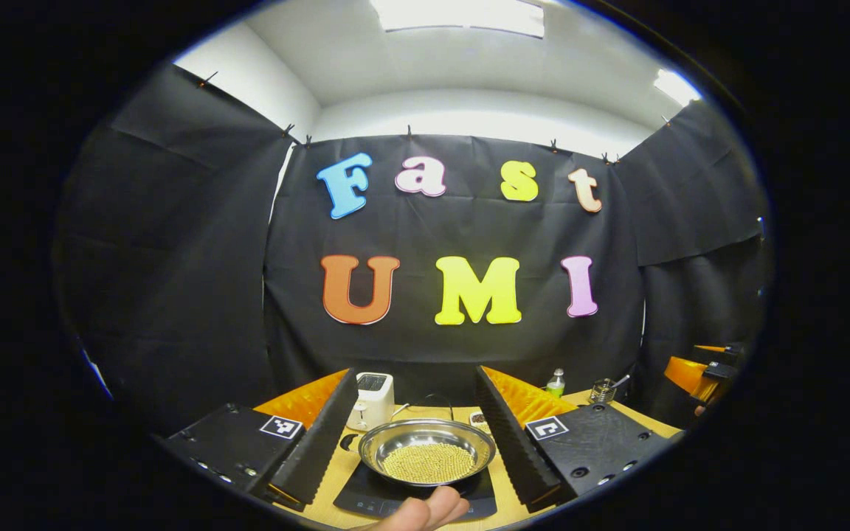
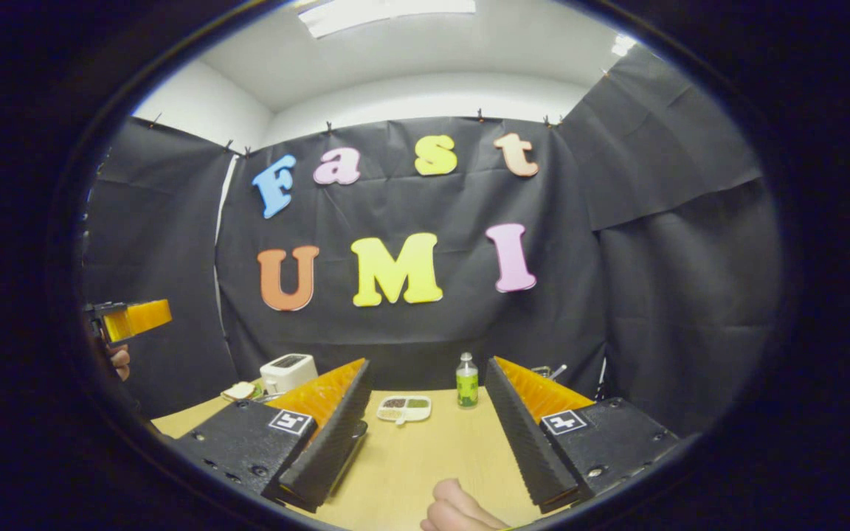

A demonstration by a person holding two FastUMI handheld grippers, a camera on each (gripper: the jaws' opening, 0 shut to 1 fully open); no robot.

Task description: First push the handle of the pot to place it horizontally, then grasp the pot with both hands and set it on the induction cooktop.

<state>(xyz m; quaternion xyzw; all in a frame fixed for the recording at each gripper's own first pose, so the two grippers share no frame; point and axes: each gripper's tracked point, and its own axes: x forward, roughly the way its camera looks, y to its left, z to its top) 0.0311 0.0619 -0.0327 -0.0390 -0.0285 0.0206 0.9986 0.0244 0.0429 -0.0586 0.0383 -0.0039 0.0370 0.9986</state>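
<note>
A steel pot already sits on the cooktop. Both the left gripper and right gripper hang wide open, holding nothing, apparently because the placing is done.

From my left gripper, the open jaws frame the pot, which sits on the induction cooktop and fills most of the gap between the fingers. Behind it the toaster blocks the far left, with a cable trailing across the table beside it, and a small bottle and a cup of utensils stand far right. Ahead of my right gripper, bare tabletop runs between the spread fingers up to a divided dish and the green bottle near the back wall. The other gripper hangs high at the left edge.
</note>
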